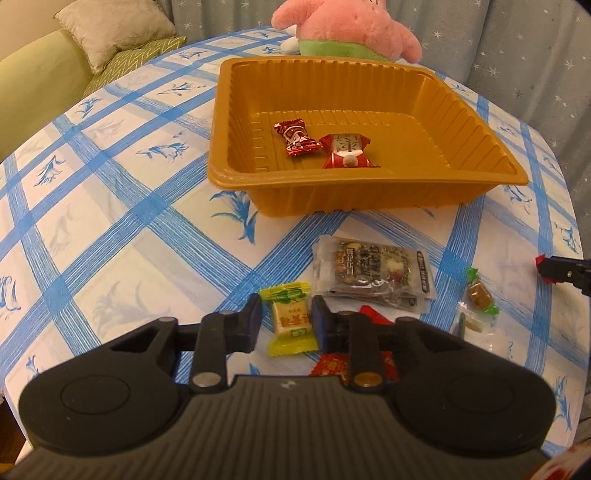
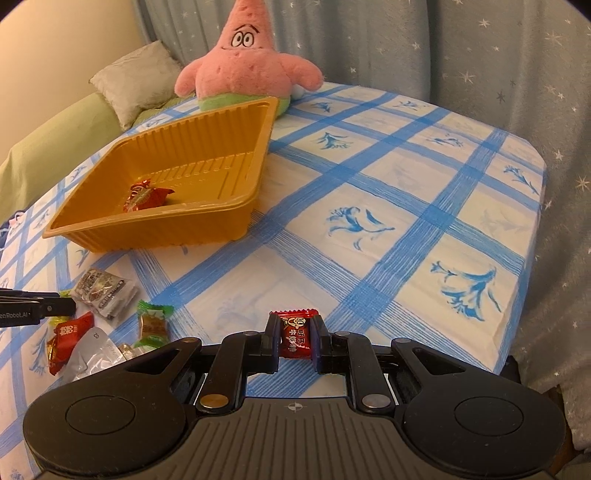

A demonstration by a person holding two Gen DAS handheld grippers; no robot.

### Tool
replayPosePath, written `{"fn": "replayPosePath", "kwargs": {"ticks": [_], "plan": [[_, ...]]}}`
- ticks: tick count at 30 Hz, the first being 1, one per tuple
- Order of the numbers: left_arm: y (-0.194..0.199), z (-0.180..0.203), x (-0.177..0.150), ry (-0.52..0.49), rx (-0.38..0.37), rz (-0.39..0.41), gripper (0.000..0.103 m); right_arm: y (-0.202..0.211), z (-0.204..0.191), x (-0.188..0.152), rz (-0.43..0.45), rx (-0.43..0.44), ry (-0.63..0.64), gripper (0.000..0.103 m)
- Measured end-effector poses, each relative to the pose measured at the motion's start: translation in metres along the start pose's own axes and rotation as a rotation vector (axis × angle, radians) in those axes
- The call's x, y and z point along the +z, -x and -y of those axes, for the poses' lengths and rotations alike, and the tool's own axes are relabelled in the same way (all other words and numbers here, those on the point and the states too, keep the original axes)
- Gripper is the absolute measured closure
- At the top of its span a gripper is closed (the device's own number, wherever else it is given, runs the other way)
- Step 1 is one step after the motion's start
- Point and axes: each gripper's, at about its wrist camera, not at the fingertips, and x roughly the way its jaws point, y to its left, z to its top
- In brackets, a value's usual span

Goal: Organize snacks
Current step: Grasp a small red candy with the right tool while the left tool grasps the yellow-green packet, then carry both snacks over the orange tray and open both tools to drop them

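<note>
An orange plastic tray stands on the table with two red wrapped candies inside. My left gripper is shut on a yellow wrapped candy, low over the table in front of the tray. My right gripper is shut on a small red wrapped candy, held above the tablecloth to the right of the tray. Loose snacks lie between them: a grey-brown packet, a green-ended candy and red wrappers.
A pink starfish plush sits behind the tray. The blue-checked tablecloth ends at the right, by a grey starry curtain. A green sofa with a cushion is at the back left.
</note>
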Motion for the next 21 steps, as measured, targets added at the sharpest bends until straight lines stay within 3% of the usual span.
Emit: {"fn": "replayPosePath", "kwargs": {"ticks": [12,21], "plan": [[0.006,-0.003,-0.004,-0.016,-0.013,-0.002,0.085,0.004,-0.003,0.005,0.016,0.015,0.005,0.086],[0.036,-0.009,0.005,-0.007,-0.029,0.053,0.085,0.015,-0.012,0.019,0.056,0.052,0.027,0.086]]}}
